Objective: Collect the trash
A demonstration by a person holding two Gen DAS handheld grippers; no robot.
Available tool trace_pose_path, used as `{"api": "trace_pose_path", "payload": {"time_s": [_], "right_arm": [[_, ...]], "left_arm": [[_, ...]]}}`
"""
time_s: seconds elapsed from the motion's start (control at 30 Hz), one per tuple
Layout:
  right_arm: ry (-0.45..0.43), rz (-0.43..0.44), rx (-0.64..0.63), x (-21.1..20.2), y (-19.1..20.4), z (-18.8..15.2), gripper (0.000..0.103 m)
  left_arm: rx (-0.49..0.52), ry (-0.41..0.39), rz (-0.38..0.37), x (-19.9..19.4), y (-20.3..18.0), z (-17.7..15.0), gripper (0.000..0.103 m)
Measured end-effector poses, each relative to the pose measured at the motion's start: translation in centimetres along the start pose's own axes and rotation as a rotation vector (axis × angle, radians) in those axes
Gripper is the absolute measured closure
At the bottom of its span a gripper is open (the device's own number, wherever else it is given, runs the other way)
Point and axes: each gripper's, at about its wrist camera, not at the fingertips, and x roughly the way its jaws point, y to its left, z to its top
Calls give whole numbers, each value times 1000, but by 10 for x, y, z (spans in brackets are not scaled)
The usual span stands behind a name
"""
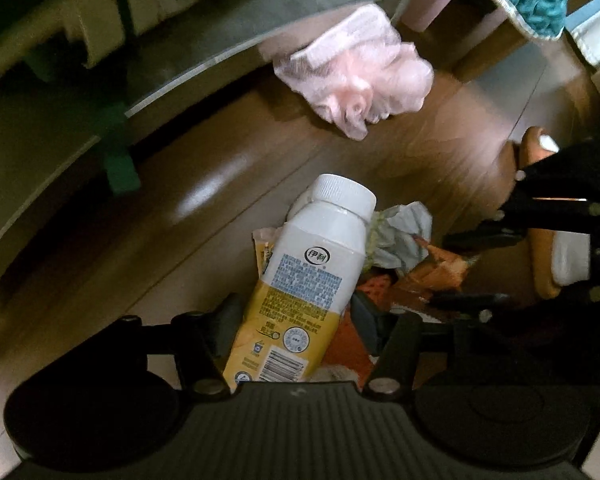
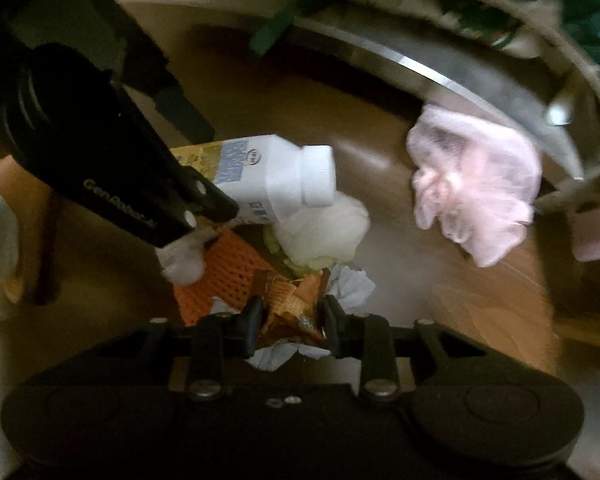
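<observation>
A white and yellow milk carton [image 1: 304, 276] with a white screw cap sits between the fingers of my left gripper [image 1: 296, 314], which is shut on its lower body. The right wrist view shows that carton [image 2: 276, 176] held tilted above the trash pile. My right gripper [image 2: 292, 320] is shut on a crumpled orange snack wrapper [image 2: 290, 300]; from the left wrist view it [image 1: 460, 270] enters from the right. Under both lie an orange foam net [image 2: 224, 276], a white tissue wad [image 2: 324, 232] and crumpled pale paper [image 1: 400, 240].
A pink plastic bag [image 1: 352, 76] lies on the brown wooden floor [image 1: 204, 216] beyond the pile, beside a metal-edged furniture base [image 2: 440, 76]. A person's foot in a white sock and an orange slipper [image 1: 568, 260] stands right of the pile.
</observation>
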Motion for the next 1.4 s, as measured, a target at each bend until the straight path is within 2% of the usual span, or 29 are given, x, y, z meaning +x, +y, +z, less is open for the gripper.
{"api": "trace_pose_path", "payload": {"time_s": [0.17, 0.33, 0.5, 0.67, 0.77, 0.9, 1.03, 1.23, 1.37, 1.4], "right_arm": [[-79, -20, 60, -63, 2, -3, 73], [-183, -31, 124, -135, 3, 0, 73], [-316, -75, 145, -213, 16, -5, 73], [-439, -133, 190, -286, 23, -24, 74], [-484, -147, 231, -328, 23, -41, 74], [-528, -165, 275, -377, 28, -66, 75], [-595, -213, 272, -431, 31, -89, 75], [-704, -279, 334, -514, 18, -122, 75], [-753, -338, 373, -566, 2, -140, 75], [-765, -351, 386, -579, -4, -144, 75]], "left_arm": [[19, -28, 24, -49, -11, -1, 46], [-20, -74, 43, -112, -24, 0, 46], [-49, -173, 62, -187, -44, -7, 47], [-71, -261, 106, -250, -71, -20, 49], [-124, -307, 120, -281, -86, -32, 50], [-216, -372, 90, -317, -98, -52, 50], [-262, -486, 55, -366, -122, -65, 50], [-250, -676, 6, -449, -164, -69, 51], [-223, -747, -39, -490, -198, -54, 51], [-213, -764, -55, -500, -207, -48, 58]]}}
